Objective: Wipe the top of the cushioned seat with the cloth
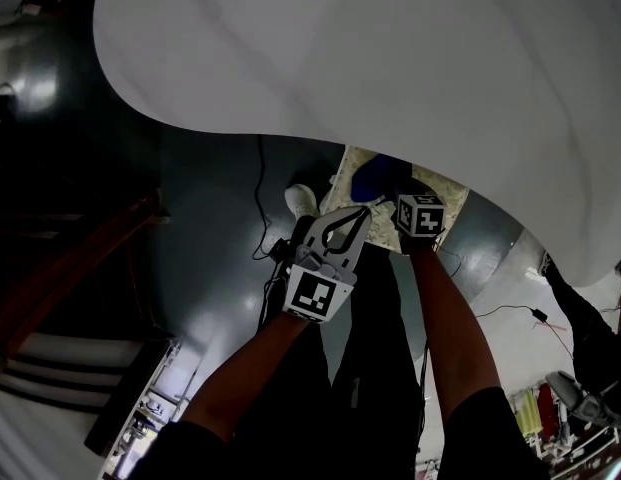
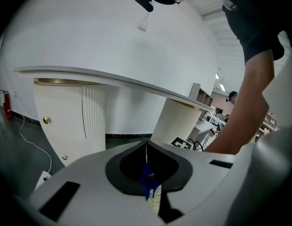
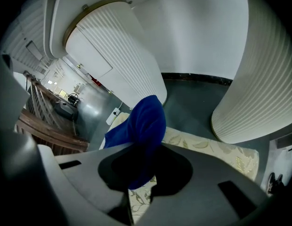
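The cushioned seat (image 1: 435, 185), cream with a leaf pattern, lies on the floor under the white table's edge. A blue cloth (image 1: 375, 178) rests bunched on it. My right gripper (image 1: 398, 204) is shut on the blue cloth (image 3: 146, 121), which bulges up out of the jaws over the seat (image 3: 207, 149). My left gripper (image 1: 361, 213) hovers just left of the right one, its jaws meeting in a thin line with nothing held. In the left gripper view (image 2: 146, 149), a sliver of blue cloth (image 2: 146, 178) and cream seat (image 2: 155, 199) shows through a slit below the jaw tips.
A big white tabletop (image 1: 370, 58) overhangs the seat. Ribbed white pedestals (image 3: 113, 65) stand close behind and to the right (image 3: 268, 79). A black cable (image 1: 260, 193) and a white shoe (image 1: 301, 200) are on the grey floor. Dark wooden steps (image 1: 60, 278) lie at left.
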